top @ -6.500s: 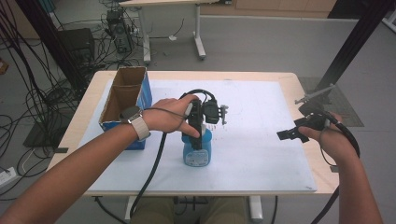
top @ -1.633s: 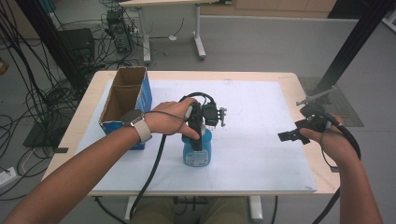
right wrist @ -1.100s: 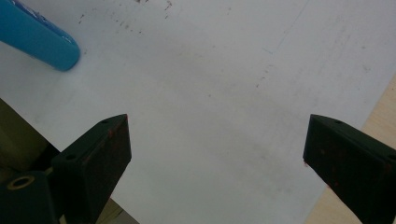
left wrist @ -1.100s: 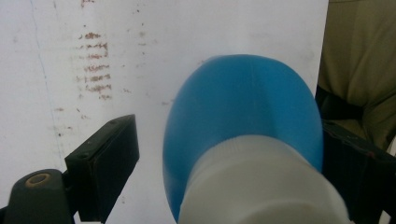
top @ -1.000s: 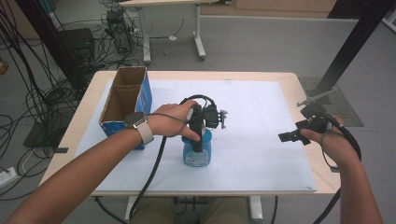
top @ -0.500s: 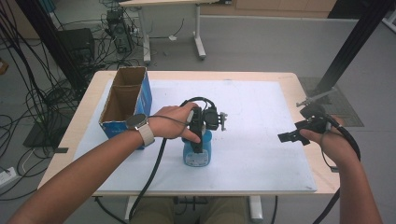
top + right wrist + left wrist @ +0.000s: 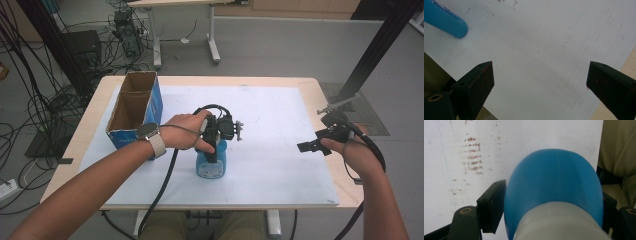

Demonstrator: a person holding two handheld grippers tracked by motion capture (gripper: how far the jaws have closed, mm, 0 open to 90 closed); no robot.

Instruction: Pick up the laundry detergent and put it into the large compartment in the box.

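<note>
Progress: as the left gripper (image 7: 216,145) already closes around the blue bottle (image 7: 212,162), we judge the grasp made and any lift or carry not yet begun, since the bottle stands upright on the white sheet (image 7: 270,115) at the near middle of the bench (image 7: 310,85).
Left gripper: we see its jaws pressed to both sides of the bottle, just below the white neck (image 7: 559,222).
Right gripper (image 7: 312,146): we hold it off to the right above the sheet, jaws wide apart, gripping nothing.
Container: the cardboard box (image 7: 134,111) lies open-topped at the bench's left; we see nothing inside it.
Bottle contents: we cannot tell.
</note>
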